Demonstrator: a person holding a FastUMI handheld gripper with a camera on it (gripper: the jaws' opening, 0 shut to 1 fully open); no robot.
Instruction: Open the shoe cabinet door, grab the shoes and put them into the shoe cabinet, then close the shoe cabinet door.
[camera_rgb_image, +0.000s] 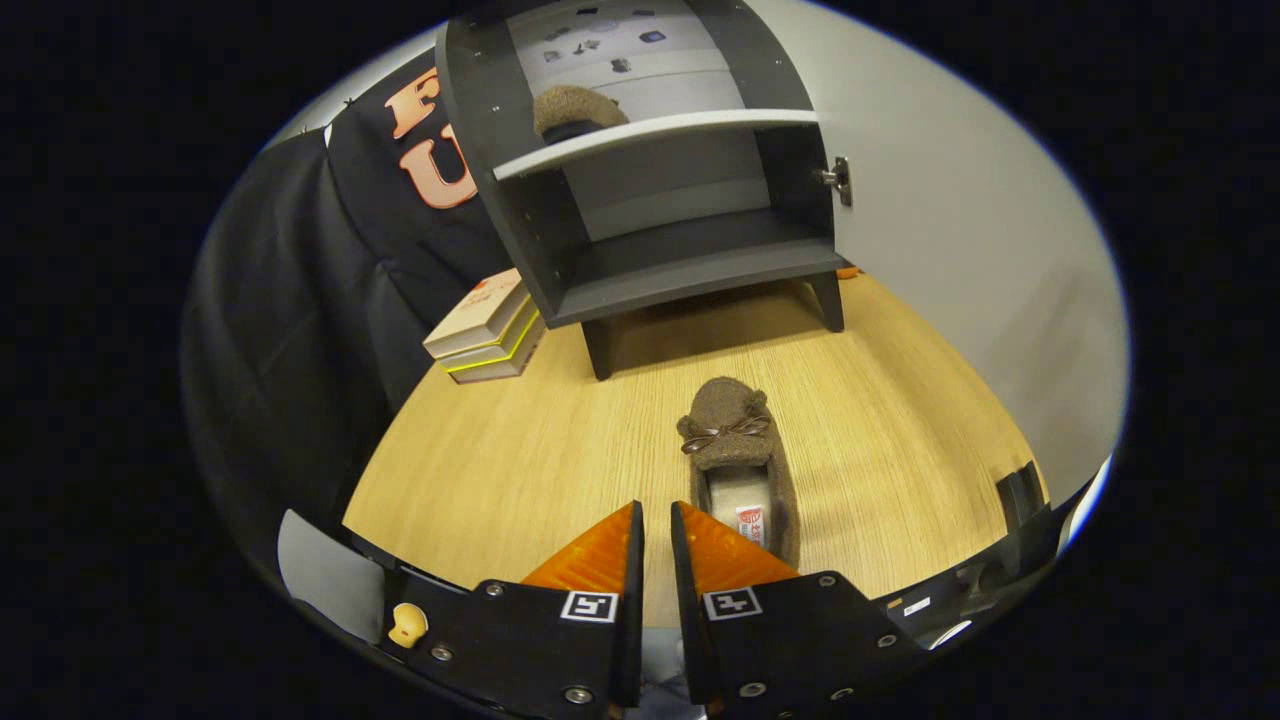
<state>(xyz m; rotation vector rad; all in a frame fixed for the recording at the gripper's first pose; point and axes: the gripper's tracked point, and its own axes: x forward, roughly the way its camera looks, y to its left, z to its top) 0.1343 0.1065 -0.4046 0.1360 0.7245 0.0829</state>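
A brown fuzzy slipper (738, 455) with a small bow lies on the wooden table (520, 460), toe pointing toward the cabinet, just ahead of my fingers and slightly to their right. The grey shoe cabinet (650, 180) stands beyond it with its door (960, 260) swung wide open to the right. A second brown slipper (575, 110) rests on the cabinet's upper shelf. My gripper (656, 520) hangs above the table with its fingers nearly touching and nothing between them; the right finger overlaps the near slipper's heel in the picture.
A stack of books (488, 330) lies on the table to the left of the cabinet's legs. The cabinet's lower shelf (690, 265) holds nothing. Black cloth hangs behind the books and the cabinet.
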